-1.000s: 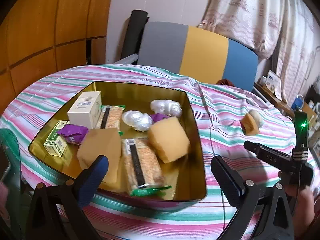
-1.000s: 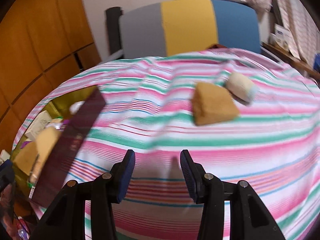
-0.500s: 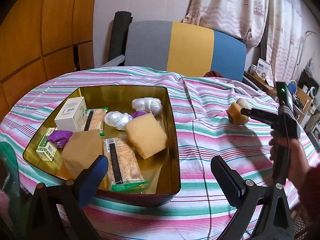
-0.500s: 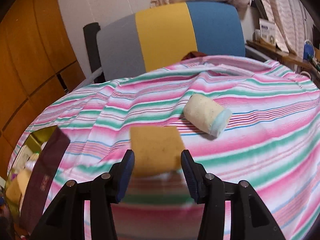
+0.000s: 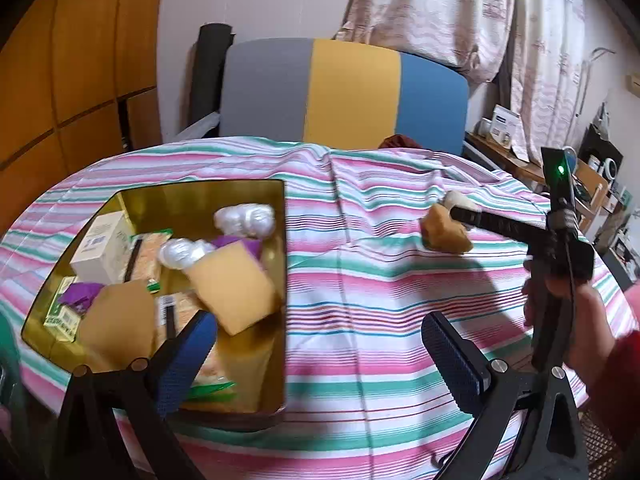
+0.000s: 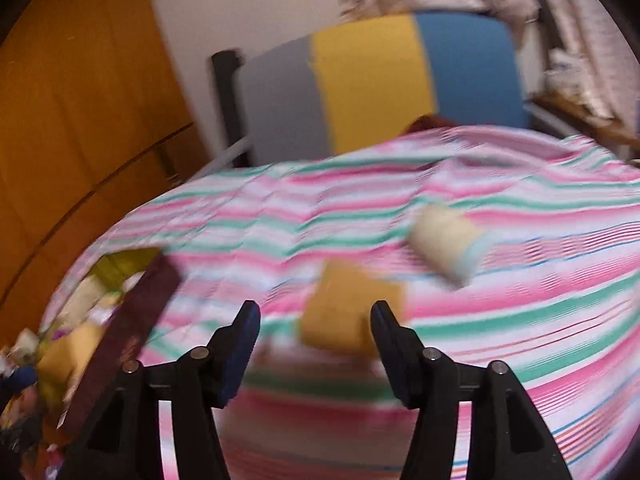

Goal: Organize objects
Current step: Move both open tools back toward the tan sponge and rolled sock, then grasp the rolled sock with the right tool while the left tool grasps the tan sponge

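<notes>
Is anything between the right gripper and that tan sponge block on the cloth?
Nothing visible. The right gripper has just been opening, and the tan sponge block already sits in the gap between its fingers, with no pad pressing on it. The cream roll lies beyond it to the right, clear of the approach.

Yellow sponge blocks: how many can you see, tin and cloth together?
3. Two lie in the gold tin: a pale yellow sponge near its right wall and a tan sponge at front left. One orange sponge lies on the striped cloth. Others may be hidden.
</notes>
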`<state>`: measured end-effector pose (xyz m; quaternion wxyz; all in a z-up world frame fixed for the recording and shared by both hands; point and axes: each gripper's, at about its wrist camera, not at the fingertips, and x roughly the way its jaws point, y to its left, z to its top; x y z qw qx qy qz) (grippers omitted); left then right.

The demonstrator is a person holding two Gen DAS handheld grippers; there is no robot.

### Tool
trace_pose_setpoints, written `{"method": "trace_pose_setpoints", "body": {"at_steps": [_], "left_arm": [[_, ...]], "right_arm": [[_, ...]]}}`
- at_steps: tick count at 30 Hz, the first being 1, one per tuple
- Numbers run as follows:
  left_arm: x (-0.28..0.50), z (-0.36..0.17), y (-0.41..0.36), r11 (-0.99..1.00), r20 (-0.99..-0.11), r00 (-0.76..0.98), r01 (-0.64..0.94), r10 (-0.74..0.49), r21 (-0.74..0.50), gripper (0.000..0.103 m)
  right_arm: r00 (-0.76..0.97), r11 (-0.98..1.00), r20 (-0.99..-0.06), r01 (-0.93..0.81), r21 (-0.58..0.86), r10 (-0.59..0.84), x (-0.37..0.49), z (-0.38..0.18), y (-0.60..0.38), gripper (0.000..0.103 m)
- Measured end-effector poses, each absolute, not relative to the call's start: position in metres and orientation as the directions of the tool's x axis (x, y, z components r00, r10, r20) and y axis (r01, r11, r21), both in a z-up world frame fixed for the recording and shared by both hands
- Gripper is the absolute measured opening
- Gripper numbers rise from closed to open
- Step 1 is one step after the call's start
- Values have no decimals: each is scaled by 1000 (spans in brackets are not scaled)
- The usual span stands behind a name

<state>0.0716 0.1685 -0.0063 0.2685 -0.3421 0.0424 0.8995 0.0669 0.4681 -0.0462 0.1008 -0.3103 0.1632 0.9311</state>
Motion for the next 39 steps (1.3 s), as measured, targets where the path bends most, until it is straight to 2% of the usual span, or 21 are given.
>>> {"method": "trace_pose_setpoints", "body": {"at_steps": [3,5,16,20,25,30,37,39], "left_arm": [[74,-5,179,-842,-642,-611,-529,464,-104,103],[76,-5,185,-835,-646,-604,-541,466,-97,103],[74,-11,192,-839,-674,-591,-538,444,-80,103],[73,-11,194,-838,-675,-589,-540,444,-80,103],[75,-8,203,-828,-671,-581,-554,460,-88,103],[72,-1,213,-831,-657,-593,-548,466,-94,103],[60,5,246,-836,-642,-601,-537,476,-117,103],[57,5,262,-826,-623,-607,-552,493,-116,103]], "right_arm": [[-754,-912,-614,-390,132,233,62,-40,500,67],[-730,-905,-628,-415,95,268,54,-40,516,68],[-620,-921,-722,-385,-61,307,-1,-70,537,67],[-623,-916,-718,-398,-50,309,-2,-78,539,68],[-639,-914,-709,-406,-19,299,7,-76,538,59],[-661,-892,-693,-449,56,289,41,-69,532,55],[-658,-796,-671,-582,166,342,103,-71,528,53],[-662,-786,-650,-598,156,374,113,-70,523,53]]}}
